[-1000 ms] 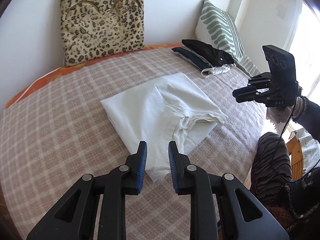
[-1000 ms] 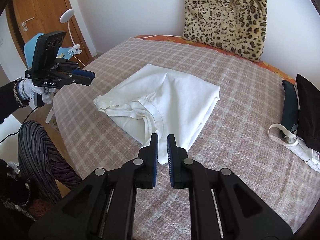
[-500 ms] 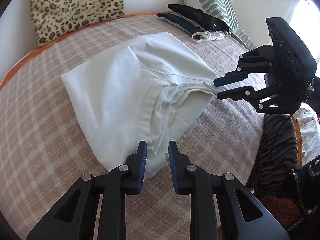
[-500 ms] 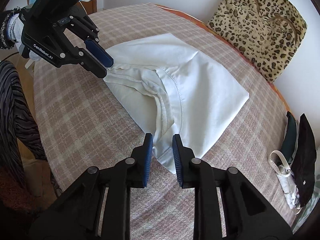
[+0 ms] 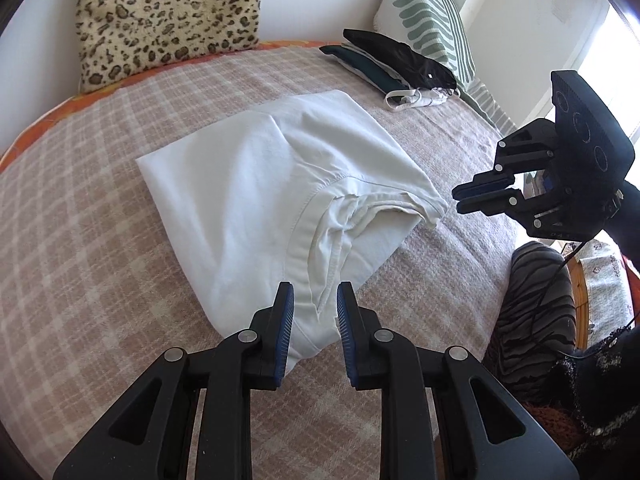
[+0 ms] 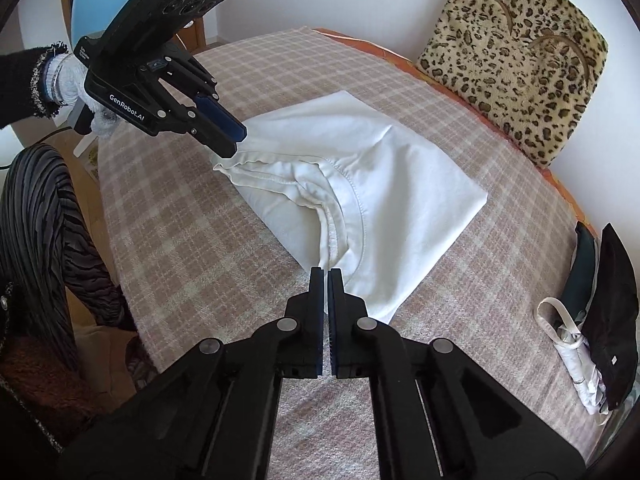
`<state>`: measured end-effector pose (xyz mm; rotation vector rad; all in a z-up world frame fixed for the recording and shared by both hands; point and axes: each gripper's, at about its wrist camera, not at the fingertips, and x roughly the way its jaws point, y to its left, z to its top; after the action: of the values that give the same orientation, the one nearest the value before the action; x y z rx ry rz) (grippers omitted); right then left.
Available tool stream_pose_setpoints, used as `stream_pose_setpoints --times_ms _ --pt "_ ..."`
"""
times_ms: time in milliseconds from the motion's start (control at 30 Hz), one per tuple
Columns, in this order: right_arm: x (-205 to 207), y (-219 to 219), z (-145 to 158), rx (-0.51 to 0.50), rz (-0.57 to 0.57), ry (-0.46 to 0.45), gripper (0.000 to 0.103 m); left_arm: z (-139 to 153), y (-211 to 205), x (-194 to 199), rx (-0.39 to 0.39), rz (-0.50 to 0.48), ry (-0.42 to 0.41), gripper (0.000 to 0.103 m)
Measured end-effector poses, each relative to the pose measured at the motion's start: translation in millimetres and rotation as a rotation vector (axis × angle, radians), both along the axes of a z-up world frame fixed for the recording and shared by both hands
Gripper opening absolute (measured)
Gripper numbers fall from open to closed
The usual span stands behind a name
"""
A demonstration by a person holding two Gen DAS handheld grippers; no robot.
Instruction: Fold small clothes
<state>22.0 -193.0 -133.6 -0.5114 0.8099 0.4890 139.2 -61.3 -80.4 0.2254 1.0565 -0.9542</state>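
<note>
Drawn back from the shirt's sleeve corner since half a second ago, right claw (image 5: pixel 460 198) now just beside that corner, blue pads almost together on nothing. Left claw (image 5: pixel 314 300) low over the near corner of the folded white T-shirt (image 5: pixel 260 200), jaws slightly parted, cloth showing between the pads but not pinched. T-shirt flat on the checked bed cover (image 6: pixel 180 220), collar toward the claws. Beyond it, leopard-print cushion (image 6: pixel 516 56) against the wall and small stack of folded dark clothes (image 5: pixel 384 60) beside a striped pillow (image 5: pixel 428 20).
</note>
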Motion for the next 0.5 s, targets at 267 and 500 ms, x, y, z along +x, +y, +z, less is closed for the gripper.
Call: stream_pose_setpoints --times_ms 267,500 --pt "26.0 15.3 -30.6 -0.108 -0.049 0.008 0.013 -10.4 -4.4 5.6 0.033 -0.005 0.006 0.02" --pt "13.4 -2.5 -3.5 0.011 -0.015 0.027 0.004 -24.6 2.3 5.7 0.056 -0.005 0.028 0.02"
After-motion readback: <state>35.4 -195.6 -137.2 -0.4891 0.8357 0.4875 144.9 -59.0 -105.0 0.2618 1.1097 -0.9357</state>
